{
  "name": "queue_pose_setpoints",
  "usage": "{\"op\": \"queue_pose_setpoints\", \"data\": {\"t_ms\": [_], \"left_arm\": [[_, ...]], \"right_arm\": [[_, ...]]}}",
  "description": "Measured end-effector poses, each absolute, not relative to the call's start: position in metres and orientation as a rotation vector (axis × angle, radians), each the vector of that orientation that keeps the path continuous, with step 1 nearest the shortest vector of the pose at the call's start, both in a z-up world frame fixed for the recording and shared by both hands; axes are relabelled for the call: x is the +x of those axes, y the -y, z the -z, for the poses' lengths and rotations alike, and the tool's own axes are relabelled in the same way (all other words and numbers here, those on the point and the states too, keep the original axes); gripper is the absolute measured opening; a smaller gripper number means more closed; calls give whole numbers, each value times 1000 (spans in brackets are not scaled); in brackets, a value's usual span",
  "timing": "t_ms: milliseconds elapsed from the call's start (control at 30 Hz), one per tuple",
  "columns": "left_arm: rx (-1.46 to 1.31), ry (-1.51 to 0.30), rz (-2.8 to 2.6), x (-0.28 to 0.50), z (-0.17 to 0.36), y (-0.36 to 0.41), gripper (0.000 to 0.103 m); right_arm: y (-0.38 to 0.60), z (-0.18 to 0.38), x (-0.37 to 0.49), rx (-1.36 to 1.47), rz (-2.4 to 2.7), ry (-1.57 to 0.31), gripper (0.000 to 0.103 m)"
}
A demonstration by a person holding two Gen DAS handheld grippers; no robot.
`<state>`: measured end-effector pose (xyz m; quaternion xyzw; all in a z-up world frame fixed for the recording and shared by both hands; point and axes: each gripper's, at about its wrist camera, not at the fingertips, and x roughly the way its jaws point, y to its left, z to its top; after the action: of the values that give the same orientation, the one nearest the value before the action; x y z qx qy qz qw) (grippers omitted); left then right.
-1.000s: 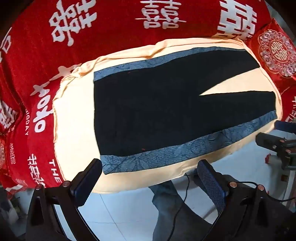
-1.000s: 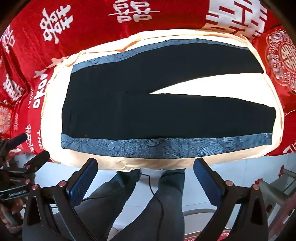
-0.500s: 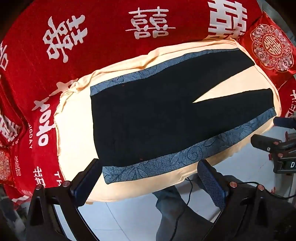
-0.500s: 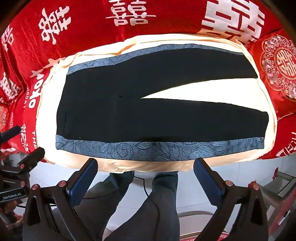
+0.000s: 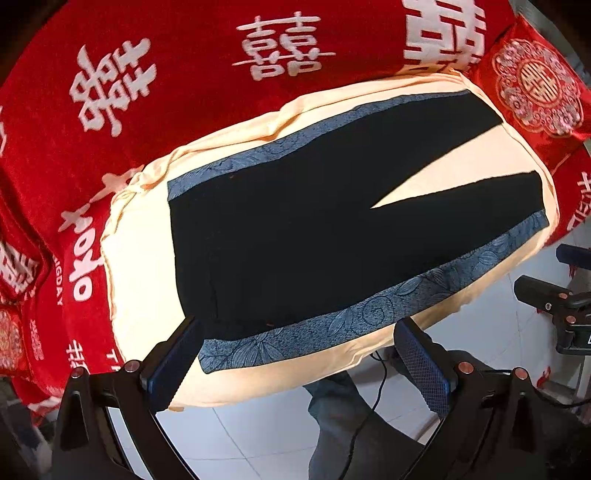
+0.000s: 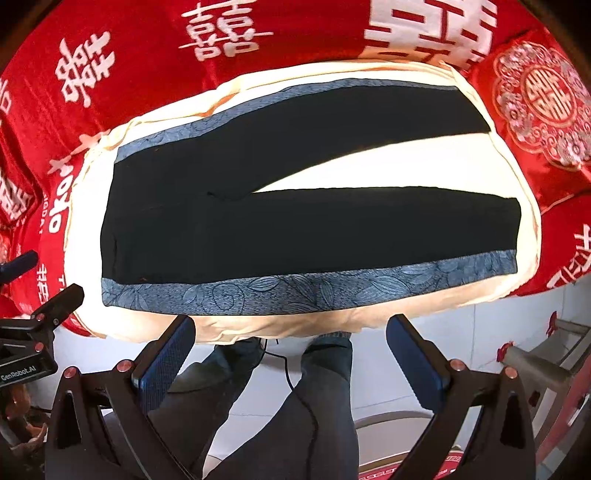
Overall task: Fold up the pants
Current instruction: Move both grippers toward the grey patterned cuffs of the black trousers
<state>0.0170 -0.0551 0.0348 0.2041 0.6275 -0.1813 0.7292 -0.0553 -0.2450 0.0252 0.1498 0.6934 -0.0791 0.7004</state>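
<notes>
Black pants (image 5: 295,236) (image 6: 295,229) with blue patterned side stripes lie flat on a cream cushion (image 5: 144,266) (image 6: 369,166), waist to the left, both legs spread in a V to the right. My left gripper (image 5: 297,356) is open just above the near stripe by the waist corner; its left pad (image 5: 173,360) overlaps that corner in the view. My right gripper (image 6: 291,360) is open, hovering off the cushion's front edge below the near leg. Each gripper shows at the edge of the other's view: right gripper (image 5: 554,299), left gripper (image 6: 44,317).
A red blanket with white characters (image 5: 184,74) (image 6: 258,29) surrounds the cushion; a red embroidered pillow (image 5: 535,81) (image 6: 543,96) sits at the right. The person's legs in grey jeans (image 6: 295,406) stand on a white tiled floor (image 5: 258,435). A cable hangs by the legs.
Both grippers have moved in closer to the cushion; the pants fill more of each view. The left gripper now reaches the waist corner. The pants have not moved.
</notes>
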Motion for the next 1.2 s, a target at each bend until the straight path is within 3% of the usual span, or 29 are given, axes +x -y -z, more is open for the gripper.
{"op": "queue_pose_setpoints", "data": {"t_ms": [1200], "left_arm": [[563,-1359,388,22,-34,84,103]], "right_arm": [[274,-17,-58,445,202,-1528,103]]}}
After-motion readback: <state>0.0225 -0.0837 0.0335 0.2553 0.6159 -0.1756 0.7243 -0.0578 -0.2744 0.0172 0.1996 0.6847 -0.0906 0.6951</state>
